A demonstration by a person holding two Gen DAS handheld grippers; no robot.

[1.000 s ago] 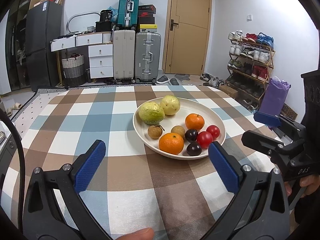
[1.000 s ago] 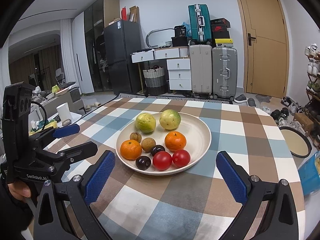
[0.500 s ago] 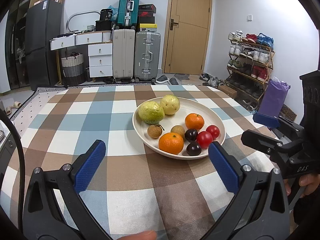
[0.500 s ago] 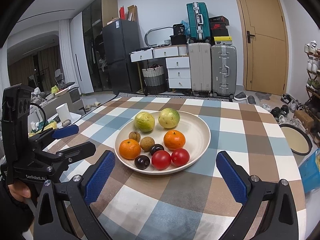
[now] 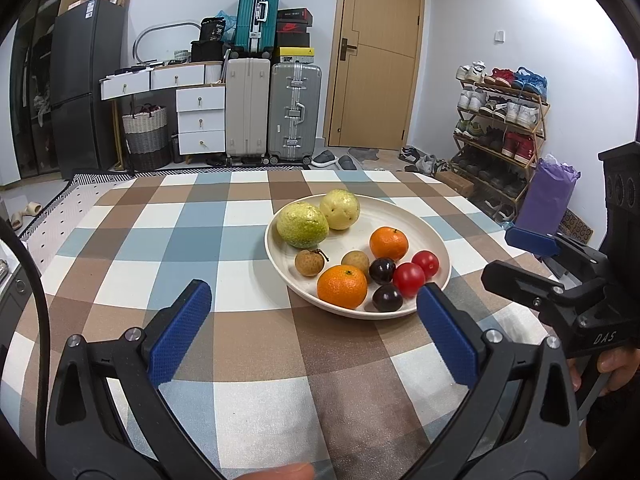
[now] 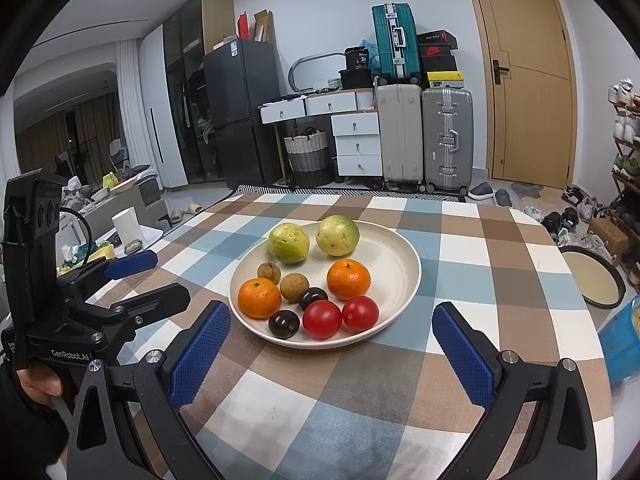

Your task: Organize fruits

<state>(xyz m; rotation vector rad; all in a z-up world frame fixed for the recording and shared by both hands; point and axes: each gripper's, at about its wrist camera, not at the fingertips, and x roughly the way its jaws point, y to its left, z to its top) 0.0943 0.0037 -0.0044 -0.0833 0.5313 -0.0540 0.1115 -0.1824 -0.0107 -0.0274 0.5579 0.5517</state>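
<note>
Cream-coloured plate sat near the middle of the bench, which was covered in a brown, blue and white checked cloth. All the fruit lay on the plate. Two yellow-green guavas sat side by side at the far rim. Two mandarins were present: one right of centre, the other at the near left edge. Between them lay two brown longans, close together. Two dark plums and two red cherry tomatoes occupied the near rim, the tomatoes touching each other.

Left tongs were spread wide, blue pads well apart, gripping nothing; they hovered over the bench just short of the plate's near edge. Right tongs were likewise spread wide and empty, their pads flanking the near rim of the plate in the right wrist view. Each device appeared in the other's view, held by a hand at the frame edge.

A second, dark-rimmed dish sat off the bench's right side; what carried it could not be told.
</note>
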